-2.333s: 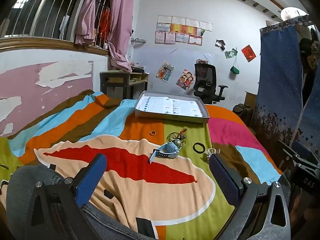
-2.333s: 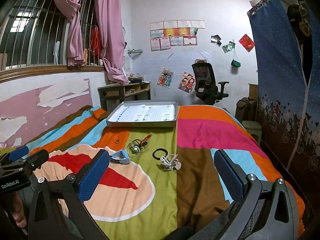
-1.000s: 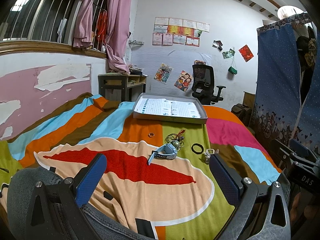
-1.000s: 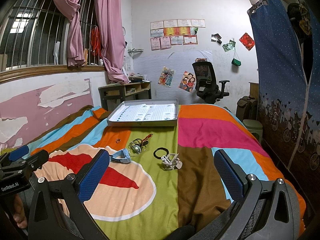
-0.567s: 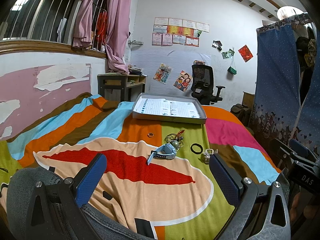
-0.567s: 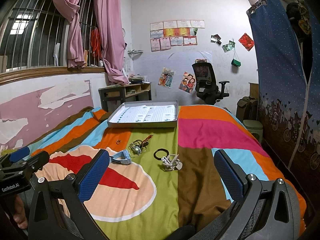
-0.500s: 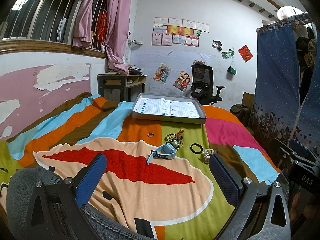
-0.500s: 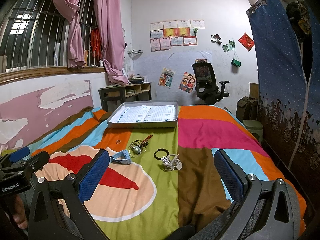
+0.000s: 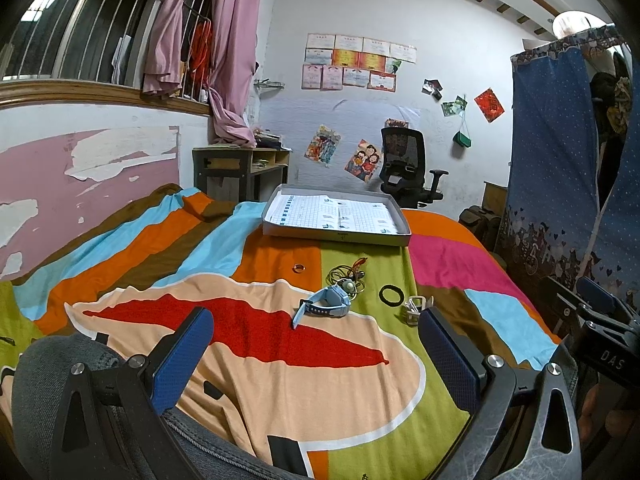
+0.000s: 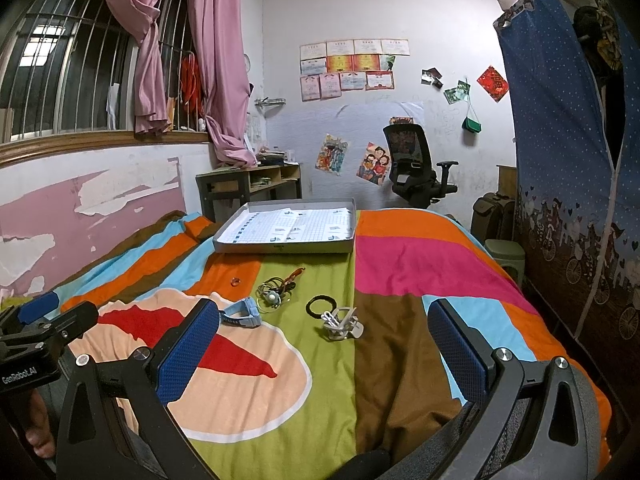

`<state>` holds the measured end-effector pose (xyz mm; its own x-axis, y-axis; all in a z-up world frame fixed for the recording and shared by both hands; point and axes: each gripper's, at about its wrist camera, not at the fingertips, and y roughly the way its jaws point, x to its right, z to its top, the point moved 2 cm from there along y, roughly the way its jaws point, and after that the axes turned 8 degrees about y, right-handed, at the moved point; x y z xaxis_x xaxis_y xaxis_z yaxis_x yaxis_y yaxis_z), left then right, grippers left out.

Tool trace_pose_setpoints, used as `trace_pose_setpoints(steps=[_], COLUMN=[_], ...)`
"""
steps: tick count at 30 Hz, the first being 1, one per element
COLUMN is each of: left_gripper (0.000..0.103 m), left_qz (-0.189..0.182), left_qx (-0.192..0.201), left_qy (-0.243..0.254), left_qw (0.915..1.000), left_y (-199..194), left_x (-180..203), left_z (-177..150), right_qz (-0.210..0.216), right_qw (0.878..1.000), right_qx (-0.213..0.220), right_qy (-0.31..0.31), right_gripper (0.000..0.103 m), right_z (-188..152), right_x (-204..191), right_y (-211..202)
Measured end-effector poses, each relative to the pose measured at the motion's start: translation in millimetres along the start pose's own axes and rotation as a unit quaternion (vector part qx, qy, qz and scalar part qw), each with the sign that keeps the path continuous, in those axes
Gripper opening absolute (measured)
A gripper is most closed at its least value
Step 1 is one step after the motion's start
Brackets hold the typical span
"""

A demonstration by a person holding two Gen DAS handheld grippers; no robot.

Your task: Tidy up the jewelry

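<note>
Jewelry all loose on the striped bedspread (image 10: 400,264), none of it sorted yet. Ahead of the right gripper (image 10: 320,344), between its spread fingers and a little beyond the tips: a silver clip-like piece (image 10: 341,323), just past it a black ring band (image 10: 321,306), then a tangle of thin chains with a round pendant (image 10: 274,292) further out and to the inner side. A light blue watch (image 10: 243,314) lies just beside the right gripper's inner pad, not touching as far as can be told. A small ring (image 10: 235,281) sits apart, further out toward the wall side. Beyond the whole cluster, well ahead of both grippers, the shallow grey tray (image 10: 280,246) with a gridded paper liner; no jewelry visible inside it. Left gripper (image 9: 316,352) also wide open, gripping nothing, held low over what looks like a denim-clad knee, with the watch roughly centred ahead of it. Right gripper likewise fully open and empty. My reading: task at its very start, nothing placed; every piece remains to be carried to the tray. Watch looks the easiest first pick; the chains are likely to snag and drag.
</note>
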<state>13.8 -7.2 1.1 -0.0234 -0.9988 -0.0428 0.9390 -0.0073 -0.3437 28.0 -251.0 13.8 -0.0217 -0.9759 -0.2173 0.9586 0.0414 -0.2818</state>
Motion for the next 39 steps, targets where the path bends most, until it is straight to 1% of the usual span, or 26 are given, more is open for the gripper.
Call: trace_pose_setpoints(steps=[12, 15, 16, 20, 23, 25, 27, 29, 32, 35, 39], left_gripper=[0.103, 0.103, 0.103, 0.103, 0.103, 0.103, 0.103, 0.103, 0.103, 0.103, 0.103], left_qz=[0.002, 0.003, 0.003, -0.008, -0.019, -0.021, -0.021, -0.026, -0.03, -0.018, -0.015], left_qx=[-0.007, -0.011, -0.013, -0.024, -0.034, -0.042, -0.064, -0.091, -0.112, -0.139, -0.178], left_qy=[-0.001, -0.001, -0.002, -0.006, -0.008, -0.008, -0.01, -0.02, -0.021, 0.007, 0.035], left_qw=[1.0, 0.9999, 0.9999, 0.9997, 0.9992, 0.9989, 0.9977, 0.9953, 0.993, 0.9901, 0.9833], left_y=[-3, -4, -2, 6, 11, 15, 23, 36, 53, 75, 116], left_x=[6, 10, 10, 7, 8, 7, 7, 4, -2, -5, -9], left_z=[1, -1, -2, -7, -8, -8, -8, -6, -1, 9, 22], right_qz=[0.0, 0.01, 0.012, 0.019, 0.017, 0.015, 0.017, 0.023, 0.021, 0.014, 0.011], right_qw=[1.0, 1.0, 1.0, 0.999, 0.999, 0.999, 1.0, 0.999, 0.997, 0.995, 0.995], right_qx=[-0.001, 0.002, 0.013, 0.029, 0.029, 0.022, 0.008, -0.019, -0.054, -0.077, -0.089], right_qy=[0.001, 0.005, 0.008, 0.012, 0.014, 0.018, 0.024, 0.039, 0.055, 0.058, 0.046], right_gripper=[0.102, 0.102, 0.102, 0.102, 0.102, 0.102, 0.102, 0.102, 0.102, 0.102, 0.102], right_z=[1, -1, -1, 2, 4, 7, 8, 9, 12, 21, 42], right_x=[-1, 3, 6, 9, 10, 10, 12, 17, 26, 33, 41], right_y=[1, -4, -7, -11, -12, -11, -3, 10, 32, 58, 99])
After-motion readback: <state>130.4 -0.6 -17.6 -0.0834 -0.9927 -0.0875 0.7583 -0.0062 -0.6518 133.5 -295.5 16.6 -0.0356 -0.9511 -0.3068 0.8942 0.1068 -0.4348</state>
